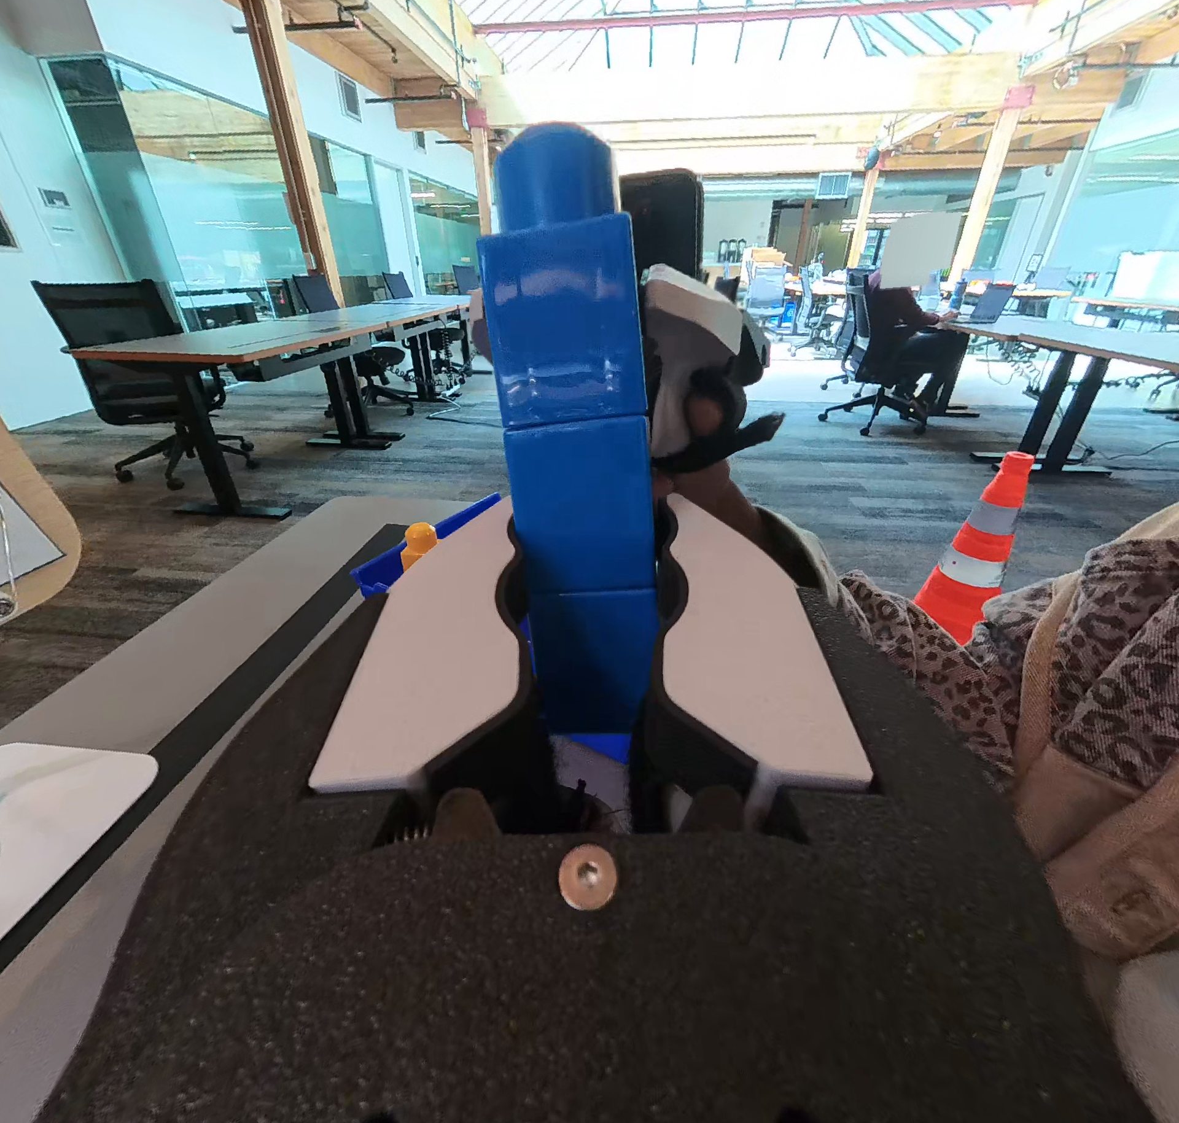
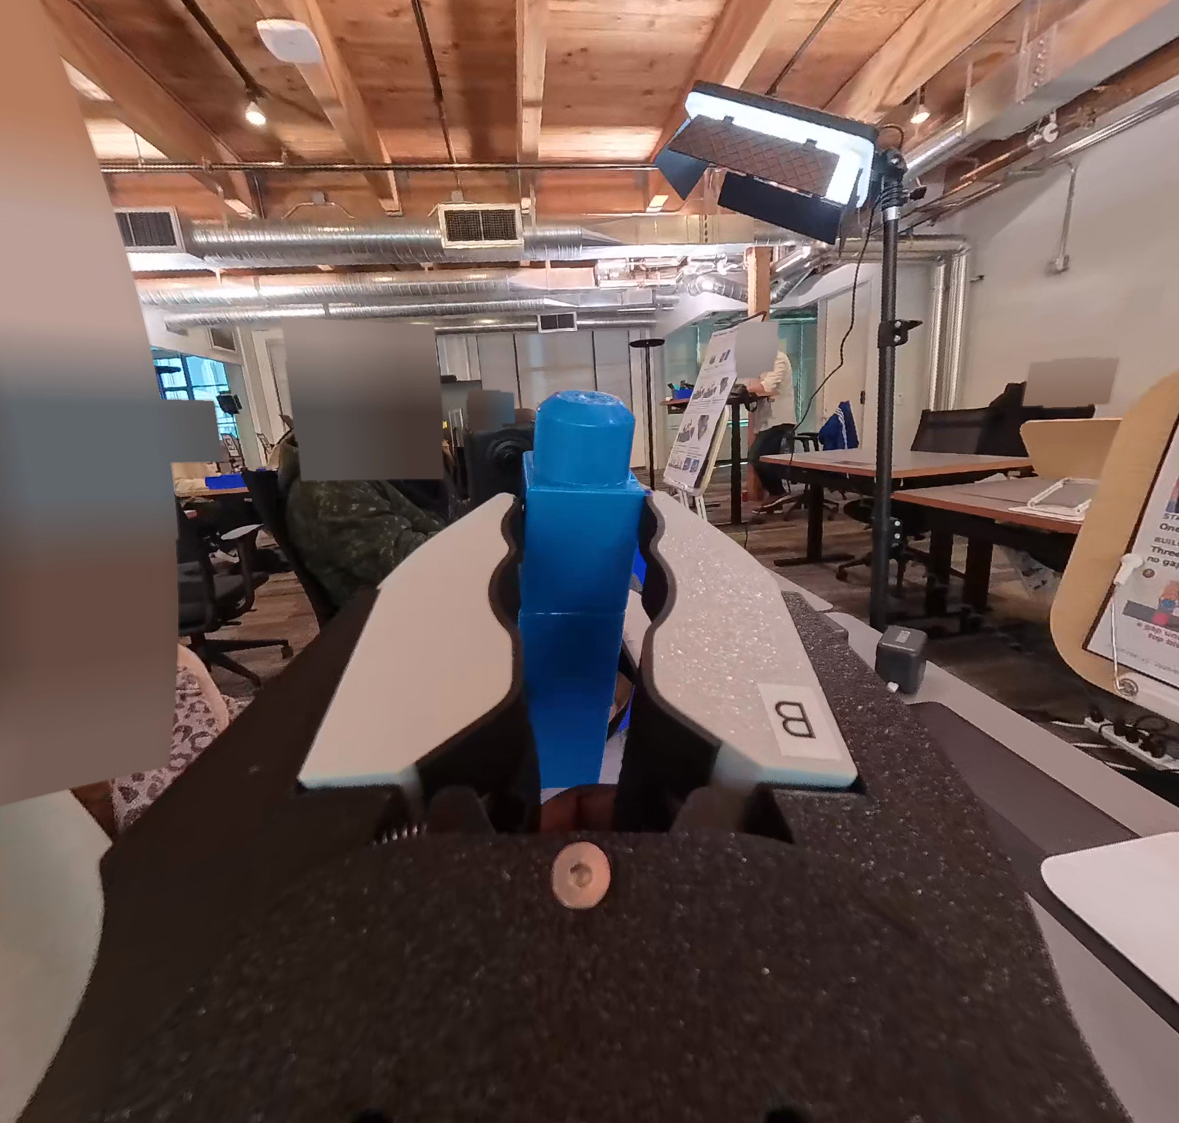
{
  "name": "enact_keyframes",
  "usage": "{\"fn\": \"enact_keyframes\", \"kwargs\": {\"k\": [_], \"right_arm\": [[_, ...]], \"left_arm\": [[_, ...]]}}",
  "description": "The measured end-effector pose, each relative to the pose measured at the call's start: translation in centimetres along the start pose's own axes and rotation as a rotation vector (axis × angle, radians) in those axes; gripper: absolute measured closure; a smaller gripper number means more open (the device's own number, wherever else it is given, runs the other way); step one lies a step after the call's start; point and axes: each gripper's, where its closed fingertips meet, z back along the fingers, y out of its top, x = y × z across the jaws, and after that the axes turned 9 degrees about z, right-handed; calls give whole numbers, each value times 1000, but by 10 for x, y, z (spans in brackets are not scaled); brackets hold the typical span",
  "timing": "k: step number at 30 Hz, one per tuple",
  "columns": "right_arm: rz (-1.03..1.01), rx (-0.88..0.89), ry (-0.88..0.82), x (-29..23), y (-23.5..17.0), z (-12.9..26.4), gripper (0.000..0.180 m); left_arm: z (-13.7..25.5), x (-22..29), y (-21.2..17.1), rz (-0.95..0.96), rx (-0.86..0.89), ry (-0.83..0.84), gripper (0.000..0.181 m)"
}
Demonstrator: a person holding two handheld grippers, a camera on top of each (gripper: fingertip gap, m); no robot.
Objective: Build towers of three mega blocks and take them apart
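A blue tower (image 1: 568, 327) of three mega blocks stands upright between my left gripper's white fingers (image 1: 446, 633). My left gripper (image 1: 590, 518) is shut on the tower's lower two blocks. The top block and its round stud rise above the fingertips. The right gripper's body (image 1: 695, 352) and a gloved hand show just behind the tower at its upper part. In the right wrist view my right gripper (image 2: 580, 505) is shut on blue stacked blocks (image 2: 574, 550), two of which show, with the stud on top. Whether this is the same tower I cannot tell.
A blue bin (image 1: 434, 534) with an orange block (image 1: 418, 540) sits on the grey table (image 1: 191, 633) behind the left fingers. An orange cone (image 1: 976, 556) stands on the floor to the right. A light stand (image 2: 887, 454), instruction board (image 2: 1135, 550) and small black box (image 2: 899, 649) are at right.
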Motion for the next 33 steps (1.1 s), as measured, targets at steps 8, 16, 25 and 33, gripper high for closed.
{"fn": "enact_keyframes", "kwargs": {"k": [8,16,25,33], "right_arm": [[21,-22,-13,-4,1,-5,145],[37,-37,-9,-5,-1,-4,144],[142,38,-204,16,34,34,145],[377,-228,-1119,127,28,206,146]], "left_arm": [[5,2,3,-41,-22,35,144],[7,2,1,-66,-36,42,141],[39,-4,45,-44,216,80,115],[178,-89,76,-218,242,939,78]]}}
